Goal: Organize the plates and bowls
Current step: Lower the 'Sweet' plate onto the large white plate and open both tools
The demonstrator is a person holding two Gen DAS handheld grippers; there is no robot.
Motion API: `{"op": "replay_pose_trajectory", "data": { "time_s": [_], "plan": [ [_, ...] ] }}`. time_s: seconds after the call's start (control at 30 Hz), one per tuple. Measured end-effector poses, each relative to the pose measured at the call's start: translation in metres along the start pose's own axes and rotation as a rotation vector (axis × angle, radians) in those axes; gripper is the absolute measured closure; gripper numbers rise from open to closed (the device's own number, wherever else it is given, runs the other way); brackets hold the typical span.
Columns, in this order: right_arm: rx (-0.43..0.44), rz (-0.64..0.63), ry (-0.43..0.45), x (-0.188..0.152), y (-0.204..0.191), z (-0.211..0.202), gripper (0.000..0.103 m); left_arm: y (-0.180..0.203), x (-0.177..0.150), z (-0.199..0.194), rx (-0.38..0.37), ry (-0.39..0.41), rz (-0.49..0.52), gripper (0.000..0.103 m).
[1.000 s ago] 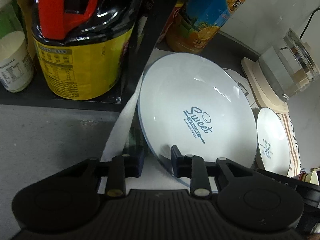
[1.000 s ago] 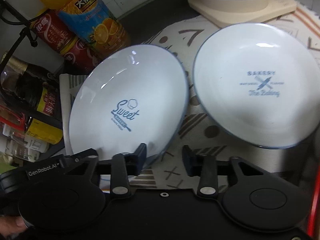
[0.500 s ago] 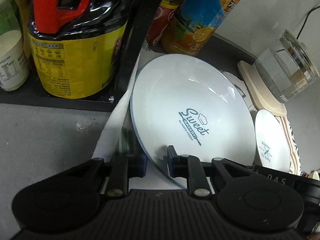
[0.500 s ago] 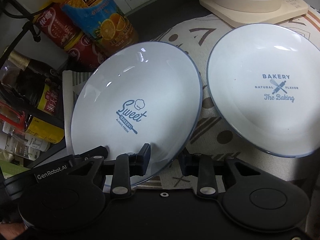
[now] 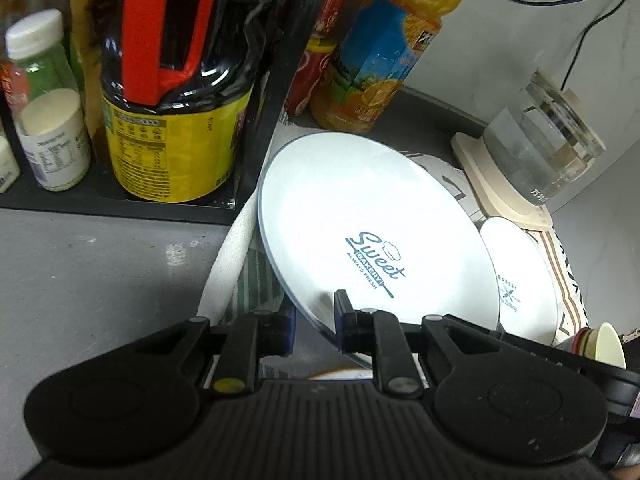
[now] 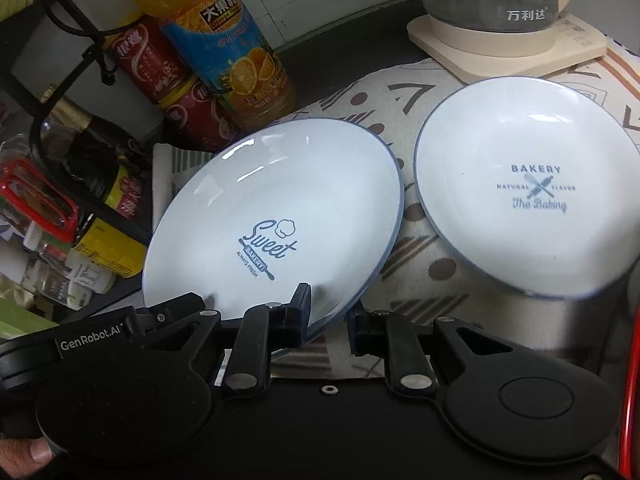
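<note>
Plate work first: your left gripper (image 5: 314,322) pinches the near rim of the round white plate with a thin blue edge and "Sweet Bakery" print (image 5: 372,232), and your right gripper (image 6: 330,322) straddles that same rim further round, its jaws closing with the plate's edge between them; from the right wrist view you cannot tell for sure whether the right-hand pad already touches. A second ago both sets of jaws stood wider about the rim, and the plate lay lower and flatter on the cloths; now it is tilted up, its far edge raised over the striped white cloth (image 5: 244,276) near the back of the grey counter (image 5: 100,276). It has also drawn a little away from the tall orange-juice bottle with a blue label (image 6: 228,52) and the red cans (image 6: 160,76) behind it. Just to its right, the second round white plate printed "Bakery, The Baking" (image 6: 528,184) lies flat on the cream patterned cloth (image 6: 420,280) exactly as before, not touching the first. Behind that plate the glass kettle on its cream base (image 6: 500,20) has not shifted, nor has the dark bottle with a yellow label and red handle (image 5: 172,120) on the black shelf at the counter's left.
</note>
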State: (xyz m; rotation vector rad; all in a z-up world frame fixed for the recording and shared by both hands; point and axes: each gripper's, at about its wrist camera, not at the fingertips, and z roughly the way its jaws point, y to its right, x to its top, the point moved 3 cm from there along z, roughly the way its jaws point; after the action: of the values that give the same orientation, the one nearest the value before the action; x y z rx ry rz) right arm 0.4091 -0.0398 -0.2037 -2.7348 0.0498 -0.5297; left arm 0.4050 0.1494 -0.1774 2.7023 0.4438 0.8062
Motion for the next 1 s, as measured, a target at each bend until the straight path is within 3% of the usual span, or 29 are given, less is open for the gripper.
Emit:
{"op": "replay_pose_trajectory", "data": {
  "time_s": [0.5, 1.0],
  "plan": [
    [0.040, -0.083, 0.049, -0.025, -0.012, -0.057, 0.085, 0.012, -0.036, -0.059, 0.034, 0.056, -0.035, 0.086],
    [0.045, -0.143, -0.010, -0.076, -0.012, -0.087, 0.085, 0.009, -0.106, -0.094, 0.066, 0.061, -0.116, 0.086]
  ]
}}
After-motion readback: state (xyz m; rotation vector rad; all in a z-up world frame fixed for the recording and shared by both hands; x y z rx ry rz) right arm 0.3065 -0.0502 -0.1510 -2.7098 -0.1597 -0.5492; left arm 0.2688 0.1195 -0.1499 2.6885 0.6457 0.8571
